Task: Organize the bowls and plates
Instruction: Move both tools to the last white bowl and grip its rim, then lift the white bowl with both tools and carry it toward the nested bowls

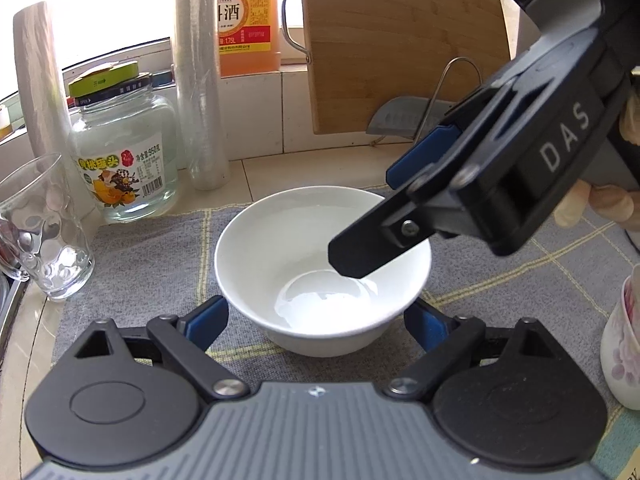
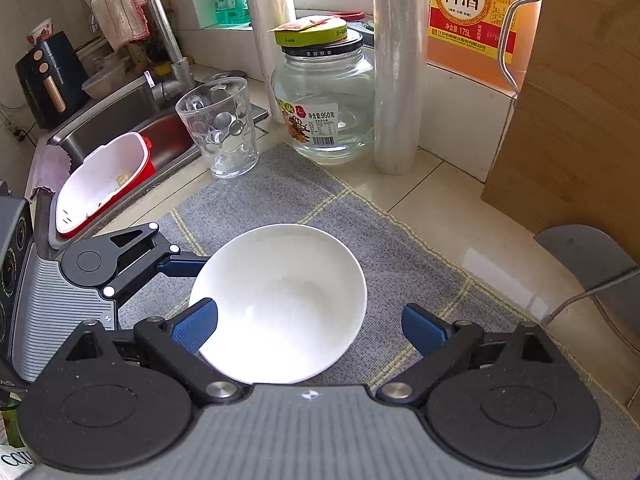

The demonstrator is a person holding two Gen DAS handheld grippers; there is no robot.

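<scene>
White glazed ceramic, that's what we're dealing with: a bowl point(image 1: 320, 268) sitting on the grey checked mat point(image 1: 152, 264) on the table, dead ahead of the left tool point(image 1: 316, 316). From the left wrist view, its blue pads are spread wide either side of the bowl's base, not pressing on it. The right tool point(image 1: 372, 216) comes in from the upper right, one black finger hanging over the bowl's rim and inside; whether it touches the glaze is hard to say from here. "DAS" reads on its body. Beyond the left tool stands a glass jar point(image 1: 124, 160) with a fruit label marked 950, and an orange bottle point(image 1: 248, 16) marked 1.75L.

Over to the right wrist view: the bowl point(image 2: 280, 304) lies just ahead of the right tool point(image 2: 312, 328), its jaws spread, the left pad over the rim's inner side, the other well clear outside. No grip yet. The left tool point(image 2: 176, 268) sits at the bowl's far-left edge. A tumbler point(image 2: 220, 128) stands further off.

My read: stiff, smooth, breakable, moderately heavy. Pinch the rim wall firmly, since glaze slips.
</scene>
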